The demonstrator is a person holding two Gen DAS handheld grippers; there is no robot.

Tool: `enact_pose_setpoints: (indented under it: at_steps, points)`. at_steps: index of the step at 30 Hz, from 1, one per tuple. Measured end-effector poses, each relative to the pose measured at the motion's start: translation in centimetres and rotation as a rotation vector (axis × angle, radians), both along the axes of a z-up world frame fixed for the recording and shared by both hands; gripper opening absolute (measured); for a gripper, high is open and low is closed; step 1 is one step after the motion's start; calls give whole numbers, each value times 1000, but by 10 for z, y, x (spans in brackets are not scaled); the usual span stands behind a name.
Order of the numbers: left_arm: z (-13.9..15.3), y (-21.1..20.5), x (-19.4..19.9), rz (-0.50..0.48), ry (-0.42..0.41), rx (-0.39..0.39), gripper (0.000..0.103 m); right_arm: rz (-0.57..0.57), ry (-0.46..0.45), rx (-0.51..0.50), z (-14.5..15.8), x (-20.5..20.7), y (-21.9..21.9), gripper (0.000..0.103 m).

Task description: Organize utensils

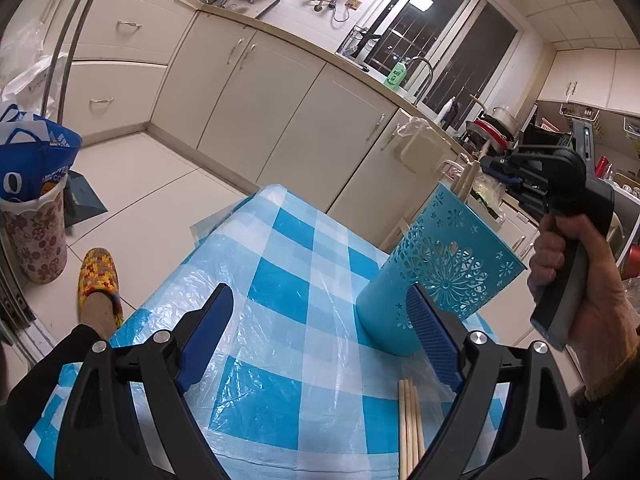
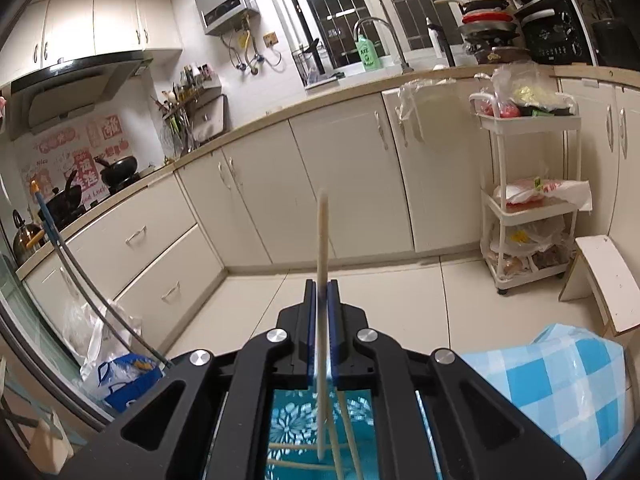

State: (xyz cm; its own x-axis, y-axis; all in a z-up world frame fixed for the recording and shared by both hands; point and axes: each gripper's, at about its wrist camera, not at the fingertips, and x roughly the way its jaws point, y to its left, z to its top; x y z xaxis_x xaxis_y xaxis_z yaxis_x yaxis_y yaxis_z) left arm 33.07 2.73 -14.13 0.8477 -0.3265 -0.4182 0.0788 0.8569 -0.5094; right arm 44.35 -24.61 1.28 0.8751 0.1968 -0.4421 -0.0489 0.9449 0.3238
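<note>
Left view: the left gripper [image 1: 320, 340] is waiting with jaws wide open and nothing in them. Some chopsticks [image 1: 411, 428] are lying on the checked cloth [image 1: 280, 260], not put away yet. A few are standing in the blue holder [image 1: 444, 272].

Right view: the right gripper [image 2: 322, 300] is squeezing one chopstick [image 2: 322, 240] above the holder, likely about to drop it in.
</note>
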Motion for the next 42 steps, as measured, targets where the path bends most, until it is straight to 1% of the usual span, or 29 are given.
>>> enact_pose_setpoints:
  at_steps: [5, 6, 7, 10, 12, 14, 15, 17, 19, 20, 22, 24, 26, 30, 35, 38, 41, 42]
  points:
    - [-1, -1, 1, 1, 7, -2, 84, 20, 9, 20, -3, -24, -8, 8]
    - [0, -1, 1, 2, 6, -1, 84, 17, 6, 26, -2, -30, -10, 13]
    - [0, -1, 1, 2, 6, -1, 84, 10, -1, 41, -1, -43, -17, 18]
    - [0, -2, 2, 6, 10, 2, 85, -14, -15, 67, -1, -78, -30, 21]
    - [0, -2, 2, 7, 14, 7, 85, -28, -5, 72, -8, -104, -36, 22]
    - [2, -4, 2, 9, 12, 23, 85, -21, 62, 56, -28, -134, -33, 22]
    - [4, -6, 0, 9, 2, 35, 85, -16, 92, 46, -37, -142, -30, 22]
    - [8, -10, -5, 1, -1, 57, 85, 29, 207, 6, -69, -161, -14, 22]
    - [12, -11, -12, -10, 7, 52, 86, 63, 281, -29, -97, -174, 1, 22]
    - [14, -11, -16, -11, 6, 55, 86, 81, 318, -48, -110, -178, 10, 22]
    - [19, -14, -23, -22, 5, 83, 87, 98, 355, -68, -127, -182, 22, 22]
    - [24, -17, -31, -41, -3, 120, 88, 103, 373, -99, -136, -183, 34, 22]
    - [27, -17, -37, -49, -5, 141, 89, 103, 383, -132, -140, -181, 41, 22]
    - [24, -18, -43, -79, 23, 175, 89, 111, 409, -212, -149, -177, 53, 22]
    - [17, -26, -44, -125, 67, 204, 89, 120, 431, -250, -159, -177, 56, 22]
    - [13, -38, -41, -170, 100, 244, 89, 138, 419, -293, -160, -179, 58, 22]
    - [9, -53, -35, -220, 137, 296, 89, 148, 417, -300, -160, -180, 54, 15]
    - [8, -59, -33, -238, 149, 316, 89, 148, 417, -293, -160, -180, 50, 11]
